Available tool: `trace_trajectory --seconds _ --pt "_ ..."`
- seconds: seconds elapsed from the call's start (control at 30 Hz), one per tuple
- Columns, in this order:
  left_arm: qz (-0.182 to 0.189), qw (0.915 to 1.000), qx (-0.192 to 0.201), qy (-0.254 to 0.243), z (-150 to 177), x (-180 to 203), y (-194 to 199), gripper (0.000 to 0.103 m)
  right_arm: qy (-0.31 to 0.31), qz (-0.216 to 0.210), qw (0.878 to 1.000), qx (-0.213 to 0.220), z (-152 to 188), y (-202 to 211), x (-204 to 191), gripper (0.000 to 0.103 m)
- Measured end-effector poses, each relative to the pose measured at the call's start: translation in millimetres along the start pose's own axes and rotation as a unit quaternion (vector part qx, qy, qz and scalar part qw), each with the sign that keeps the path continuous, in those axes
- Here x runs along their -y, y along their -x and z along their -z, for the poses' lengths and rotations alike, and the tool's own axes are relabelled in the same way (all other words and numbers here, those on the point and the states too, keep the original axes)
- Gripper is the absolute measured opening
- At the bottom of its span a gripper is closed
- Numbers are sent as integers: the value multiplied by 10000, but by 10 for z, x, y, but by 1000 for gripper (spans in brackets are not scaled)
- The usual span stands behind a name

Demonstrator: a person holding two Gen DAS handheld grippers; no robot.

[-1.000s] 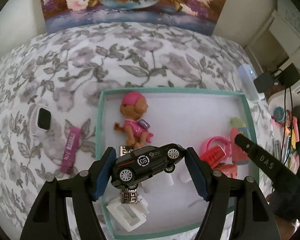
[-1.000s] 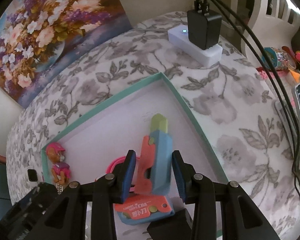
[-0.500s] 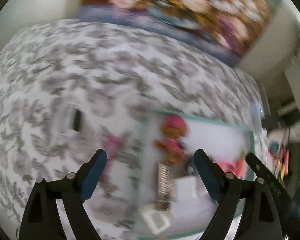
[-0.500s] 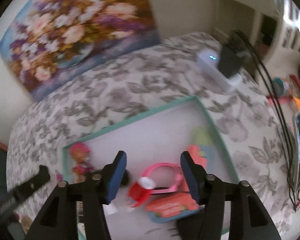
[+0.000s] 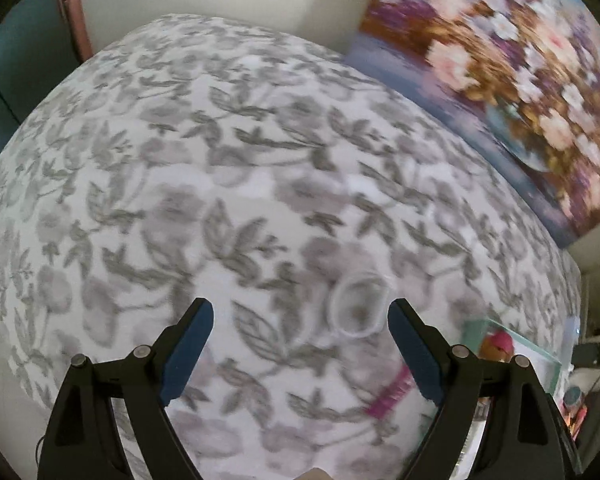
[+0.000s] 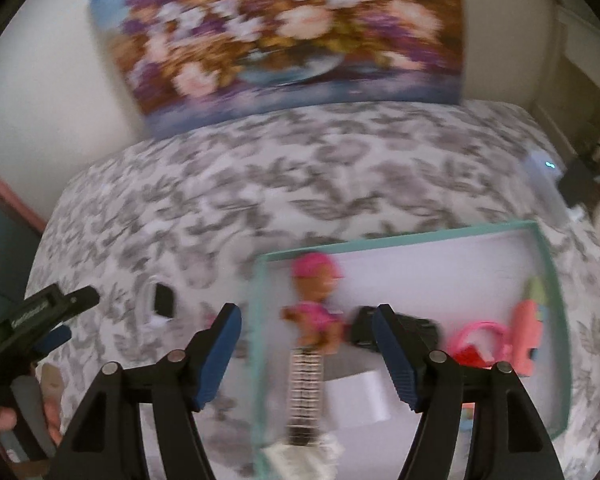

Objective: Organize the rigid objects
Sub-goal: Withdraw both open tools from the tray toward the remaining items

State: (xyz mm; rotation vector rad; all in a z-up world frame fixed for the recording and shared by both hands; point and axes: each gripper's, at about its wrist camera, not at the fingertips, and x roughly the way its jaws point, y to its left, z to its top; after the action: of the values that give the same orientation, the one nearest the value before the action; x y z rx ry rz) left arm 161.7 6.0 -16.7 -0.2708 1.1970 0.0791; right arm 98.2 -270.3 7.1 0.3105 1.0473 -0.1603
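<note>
My floral-cloth desk (image 6: 300,168) carries the teal tray (image 6: 548,268), holding the pink-capped figure (image 6: 316,300) and black car (image 6: 416,326). My right gripper (image 6: 306,324) has just been opening; my left gripper (image 5: 300,320) gapes wide, both empty. Lettering on the left gripper's finger is blurred, unreadable.

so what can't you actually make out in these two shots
- Left wrist view: white ring-like thing on the cloth, motion blur, identity unclear.
- Left wrist view: magenta strip, partly behind the right-hand jaw.
- Right wrist view: dark toy in the tray, blurred, partly behind a jaw.
- Right wrist view: white block, blurred.
</note>
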Motion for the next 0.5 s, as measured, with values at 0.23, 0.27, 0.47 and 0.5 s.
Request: trace_trajectory --seconds 0.23,0.27,0.47,0.5 --pt "-136 9999 -54 37 -100 -227 -79 89 516 -209 9982 -232 127 -246 -646 72" --pt "-136 9999 -74 21 -111 -236 -98 90 575 -209 9978 -269 147 -291 -714 72" --pt "-85 9996 -214 -157 -129 -177 -232 90 746 -154 9958 -508 203 -580 -930 72" --pt "-80 9995 -236 -193 -132 -155 -258 90 760 -150 9954 -559 213 -633 -944 72"
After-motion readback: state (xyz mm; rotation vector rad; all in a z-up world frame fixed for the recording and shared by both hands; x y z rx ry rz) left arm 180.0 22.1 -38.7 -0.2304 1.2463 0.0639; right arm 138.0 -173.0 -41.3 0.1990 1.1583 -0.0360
